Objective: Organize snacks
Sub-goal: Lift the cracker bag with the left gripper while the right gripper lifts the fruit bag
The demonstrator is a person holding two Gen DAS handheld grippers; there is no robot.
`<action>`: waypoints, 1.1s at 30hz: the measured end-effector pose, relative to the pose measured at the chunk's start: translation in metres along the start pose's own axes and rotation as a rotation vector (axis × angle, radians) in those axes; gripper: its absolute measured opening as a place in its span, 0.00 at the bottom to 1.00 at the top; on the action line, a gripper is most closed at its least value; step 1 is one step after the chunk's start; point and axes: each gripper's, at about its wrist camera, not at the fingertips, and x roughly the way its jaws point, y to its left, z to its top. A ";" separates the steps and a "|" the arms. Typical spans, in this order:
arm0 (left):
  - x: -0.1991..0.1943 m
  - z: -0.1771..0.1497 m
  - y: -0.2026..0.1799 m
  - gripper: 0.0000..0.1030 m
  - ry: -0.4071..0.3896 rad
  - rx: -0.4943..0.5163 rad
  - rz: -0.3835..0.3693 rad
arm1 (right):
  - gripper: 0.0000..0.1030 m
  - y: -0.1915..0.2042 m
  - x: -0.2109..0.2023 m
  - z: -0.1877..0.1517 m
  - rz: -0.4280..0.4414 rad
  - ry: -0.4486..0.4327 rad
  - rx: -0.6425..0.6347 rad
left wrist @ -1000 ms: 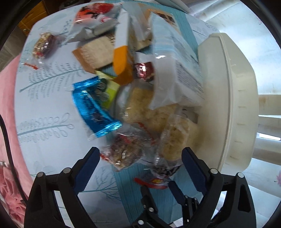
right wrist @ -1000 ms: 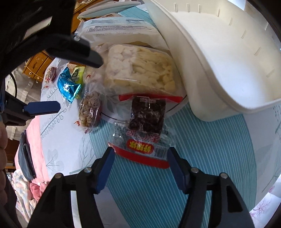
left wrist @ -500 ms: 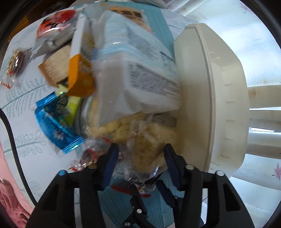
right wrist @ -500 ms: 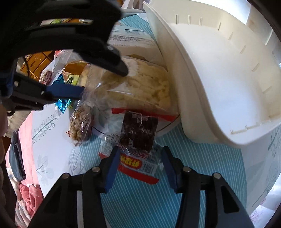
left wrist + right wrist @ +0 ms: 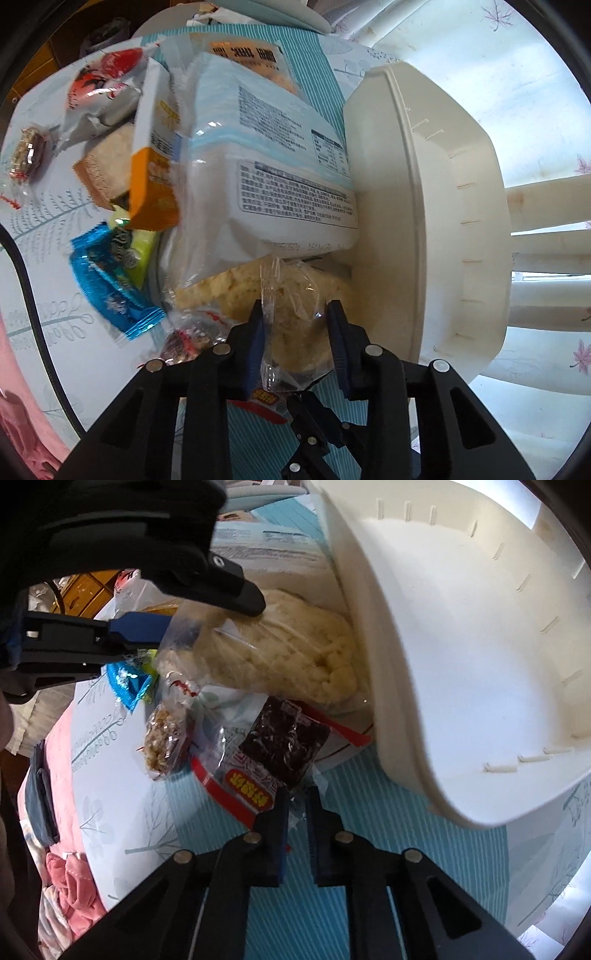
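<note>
A pile of snacks lies on the table beside a white plastic basket point(image 5: 424, 206) tipped on its side. My left gripper point(image 5: 295, 332) is shut on a clear bag of pale puffed snacks point(image 5: 295, 306), which also shows in the right wrist view point(image 5: 280, 653). My right gripper point(image 5: 297, 812) is shut on the corner of a clear packet with a dark snack and a red-and-yellow label point(image 5: 280, 749). The left gripper also shows in the right wrist view point(image 5: 166, 613), above the pile.
A large white-and-blue bag point(image 5: 266, 162), an orange box point(image 5: 151, 162), a blue foil packet point(image 5: 107, 280), a red-and-white packet point(image 5: 99, 92) and small nut bars point(image 5: 27, 155) point(image 5: 162, 742) lie on the tablecloth. Pink cloth point(image 5: 70, 890) lies by the table's edge.
Both grippers have moved forward and closed: the left one on the puffed snack bag, the right one on the dark snack packet's edge.
</note>
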 end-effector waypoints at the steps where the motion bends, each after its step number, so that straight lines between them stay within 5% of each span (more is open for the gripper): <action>1: -0.005 0.000 -0.001 0.29 -0.009 0.002 0.002 | 0.00 0.001 -0.001 0.001 0.011 -0.001 -0.006; 13: -0.078 -0.044 0.034 0.29 -0.094 -0.028 0.059 | 0.00 -0.005 -0.017 -0.007 0.045 -0.002 0.025; 20: -0.143 -0.064 0.087 0.29 -0.154 -0.082 0.096 | 0.00 -0.004 -0.044 -0.014 0.126 -0.100 0.047; 33: -0.202 -0.102 0.116 0.29 -0.258 -0.105 0.098 | 0.00 0.038 -0.092 -0.023 0.214 -0.292 -0.069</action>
